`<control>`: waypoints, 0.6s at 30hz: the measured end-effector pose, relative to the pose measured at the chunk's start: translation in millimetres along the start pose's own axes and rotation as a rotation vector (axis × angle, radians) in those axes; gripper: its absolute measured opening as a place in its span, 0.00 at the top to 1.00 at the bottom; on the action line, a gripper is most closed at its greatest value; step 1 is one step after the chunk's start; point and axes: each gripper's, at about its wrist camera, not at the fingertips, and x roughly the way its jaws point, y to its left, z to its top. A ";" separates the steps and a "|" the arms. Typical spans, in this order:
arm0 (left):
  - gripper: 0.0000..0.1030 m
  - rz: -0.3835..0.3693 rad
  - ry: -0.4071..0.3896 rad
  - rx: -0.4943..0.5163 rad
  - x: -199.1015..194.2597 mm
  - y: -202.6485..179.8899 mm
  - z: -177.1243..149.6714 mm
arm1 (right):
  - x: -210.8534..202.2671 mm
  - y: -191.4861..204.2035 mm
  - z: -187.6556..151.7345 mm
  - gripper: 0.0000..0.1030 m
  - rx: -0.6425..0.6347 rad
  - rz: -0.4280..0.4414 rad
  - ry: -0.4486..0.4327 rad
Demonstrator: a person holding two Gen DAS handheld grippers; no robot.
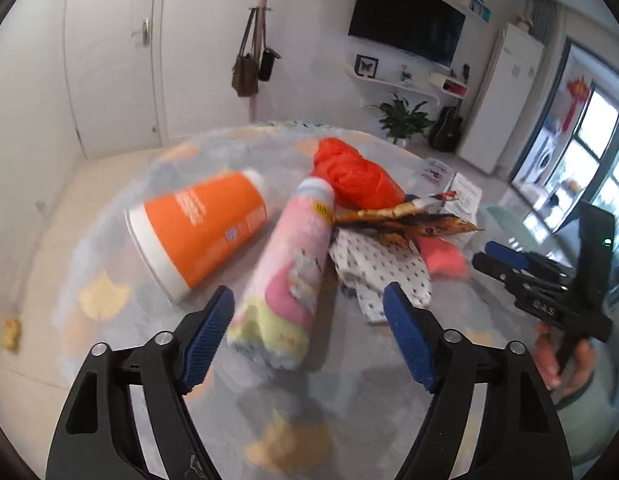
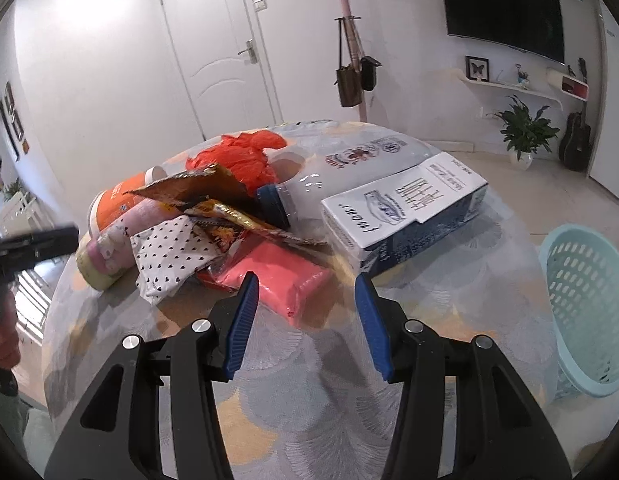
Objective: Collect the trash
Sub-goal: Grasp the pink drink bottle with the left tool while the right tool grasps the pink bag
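Trash lies piled on a round table [image 2: 309,392]. In the left wrist view my left gripper [image 1: 309,312] is open, its jaws on either side of the near end of a pink and yellow tube [image 1: 287,276], not closed on it. An orange cup [image 1: 201,232] lies to its left, a red plastic bag [image 1: 355,176] behind, a foil wrapper [image 1: 405,216] and dotted paper [image 1: 381,268] to the right. In the right wrist view my right gripper [image 2: 305,304] is open and empty just before a pink packet [image 2: 285,276]. A white and blue carton [image 2: 405,216] and a clear bottle [image 2: 349,172] lie beyond.
A light teal laundry basket [image 2: 589,304] stands on the floor right of the table. The right gripper also shows at the right edge of the left wrist view [image 1: 489,256]. A door, a coat stand with bags, a wall TV and a plant are in the background.
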 end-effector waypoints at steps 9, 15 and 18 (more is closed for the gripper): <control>0.39 0.063 0.175 -0.005 72.7 2.1 27.7 | 13.1 6.2 17.1 0.55 -0.117 0.092 0.073; 0.52 0.075 0.168 -0.034 74.4 0.6 21.2 | 33.4 12.0 20.7 0.45 -0.199 0.117 0.130; 0.53 0.065 0.155 -0.068 66.4 1.5 13.1 | 44.3 13.8 23.1 0.42 -0.216 0.110 0.147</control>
